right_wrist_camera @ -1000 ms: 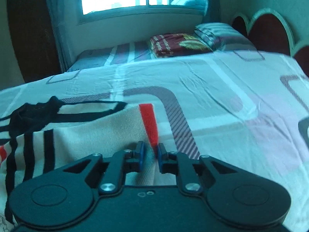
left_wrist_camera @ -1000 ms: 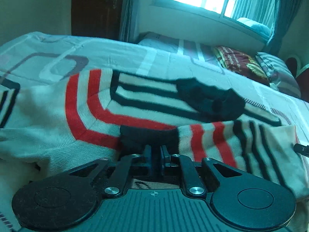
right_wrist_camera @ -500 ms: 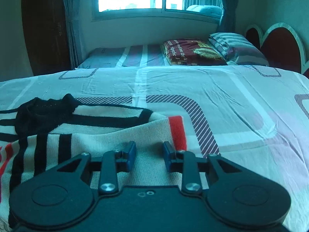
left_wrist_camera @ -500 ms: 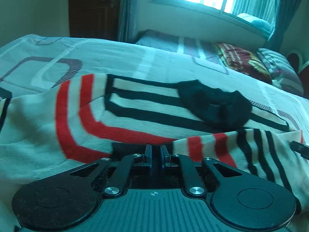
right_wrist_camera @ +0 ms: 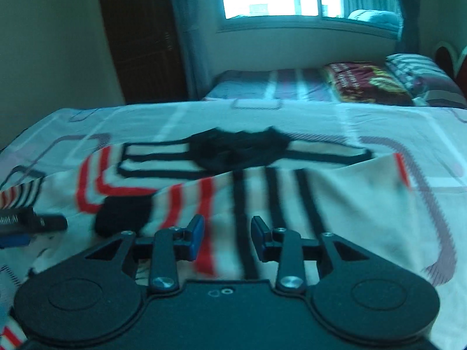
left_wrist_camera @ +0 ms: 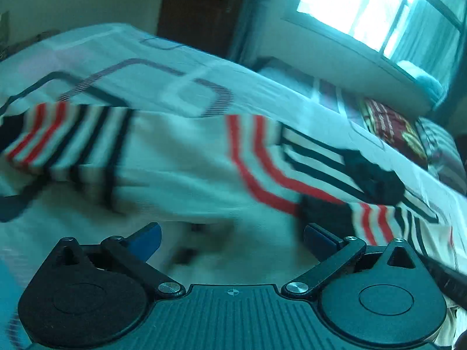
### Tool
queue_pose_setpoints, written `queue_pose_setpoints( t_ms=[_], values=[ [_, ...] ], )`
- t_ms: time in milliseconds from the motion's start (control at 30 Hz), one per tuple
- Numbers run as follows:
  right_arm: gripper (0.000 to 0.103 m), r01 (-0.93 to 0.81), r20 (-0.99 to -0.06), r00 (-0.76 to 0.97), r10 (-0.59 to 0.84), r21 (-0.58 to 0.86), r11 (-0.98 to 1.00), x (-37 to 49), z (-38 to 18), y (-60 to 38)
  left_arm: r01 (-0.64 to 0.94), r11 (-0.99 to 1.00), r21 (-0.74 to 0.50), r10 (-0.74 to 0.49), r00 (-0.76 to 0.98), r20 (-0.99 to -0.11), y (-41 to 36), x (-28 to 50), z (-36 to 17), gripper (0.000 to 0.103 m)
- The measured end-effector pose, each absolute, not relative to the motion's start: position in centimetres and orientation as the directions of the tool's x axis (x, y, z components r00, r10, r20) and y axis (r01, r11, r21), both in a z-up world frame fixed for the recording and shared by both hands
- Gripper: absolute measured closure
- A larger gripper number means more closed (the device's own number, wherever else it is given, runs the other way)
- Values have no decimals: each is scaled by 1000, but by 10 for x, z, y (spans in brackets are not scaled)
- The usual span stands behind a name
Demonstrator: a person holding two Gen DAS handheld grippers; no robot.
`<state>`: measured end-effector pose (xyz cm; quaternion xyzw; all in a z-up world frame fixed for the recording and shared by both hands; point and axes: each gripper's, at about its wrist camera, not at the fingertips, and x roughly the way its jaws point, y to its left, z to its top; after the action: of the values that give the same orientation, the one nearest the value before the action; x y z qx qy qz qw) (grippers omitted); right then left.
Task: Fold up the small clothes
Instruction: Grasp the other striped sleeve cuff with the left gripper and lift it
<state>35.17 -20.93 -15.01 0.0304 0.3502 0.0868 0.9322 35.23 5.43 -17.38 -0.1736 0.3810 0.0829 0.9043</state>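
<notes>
Your left gripper (left_wrist_camera: 232,234) is opening, its fingers wide apart with nothing between them, just short of the striped sweater (left_wrist_camera: 186,160). The sweater lies spread on the bed (right_wrist_camera: 379,122), one sleeve folded across its front. Your right gripper (right_wrist_camera: 227,233) is opening above that sleeve, pads clear of the cloth.

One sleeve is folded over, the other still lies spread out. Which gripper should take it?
Probably left. The left gripper, its jaws opening with nothing between them, faces the spread striped sleeve. The right gripper, jaws also opening, sits over the folded sleeve of the sweater.
</notes>
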Motion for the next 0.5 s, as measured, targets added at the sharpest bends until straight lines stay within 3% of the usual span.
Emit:
queue_pose_setpoints(
  t_ms=[300,433,500],
  values=[
    [61,-196,-665,705,245,149,969,334,-154,-111,-441,806,-394,8,674,-739,196,319,-186,1],
    [60,-237,-668,691,277,153,959,337,-156,-70,-500,740,-450,3,671,-741,249,311,-203,23],
    [59,-256,-665,690,285,143,956,338,-157,-53,-532,682,-502,-15,676,-737,278,307,-216,42]
  ],
)
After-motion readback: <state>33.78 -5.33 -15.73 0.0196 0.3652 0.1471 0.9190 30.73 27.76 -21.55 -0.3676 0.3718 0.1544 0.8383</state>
